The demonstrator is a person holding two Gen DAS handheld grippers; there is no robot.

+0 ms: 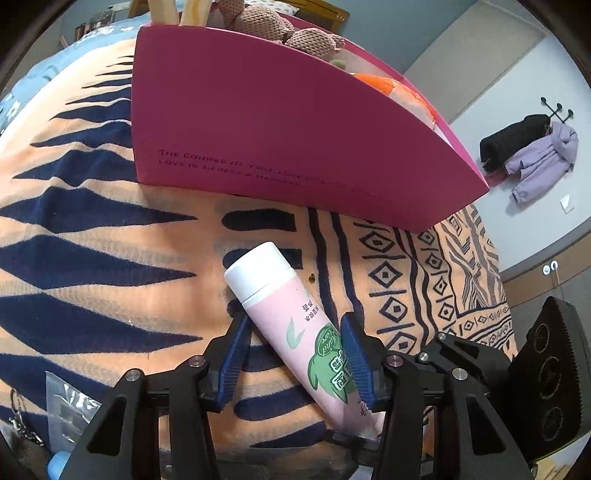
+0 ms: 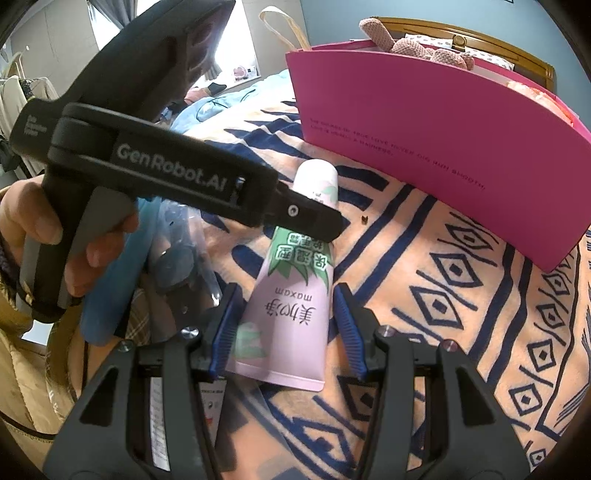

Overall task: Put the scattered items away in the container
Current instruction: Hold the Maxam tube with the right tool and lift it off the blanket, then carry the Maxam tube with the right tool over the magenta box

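Note:
A pink tube [image 1: 295, 317] with a white cap and green print lies on the patterned blanket [image 1: 110, 258], cap towards the magenta box [image 1: 295, 129]. My left gripper [image 1: 294, 325] is open and straddles the tube's middle; its right finger touches the tube and a small gap shows at its left finger. In the right wrist view the tube [image 2: 291, 295] points away from me, and its crimped end lies between the fingers of my open right gripper [image 2: 285, 295]. The left gripper [image 2: 330, 225] reaches over the tube from the left, held by a hand [image 2: 55, 229]. The magenta box [image 2: 443, 155] stands just beyond.
Crocheted plush toys [image 1: 280, 26] and an orange item [image 1: 384, 83] sit in the box. A clear plastic packet [image 1: 66, 402] and a keychain [image 1: 18, 421] lie on the blanket at the left. Jackets [image 1: 535, 155] hang on the wall at the right.

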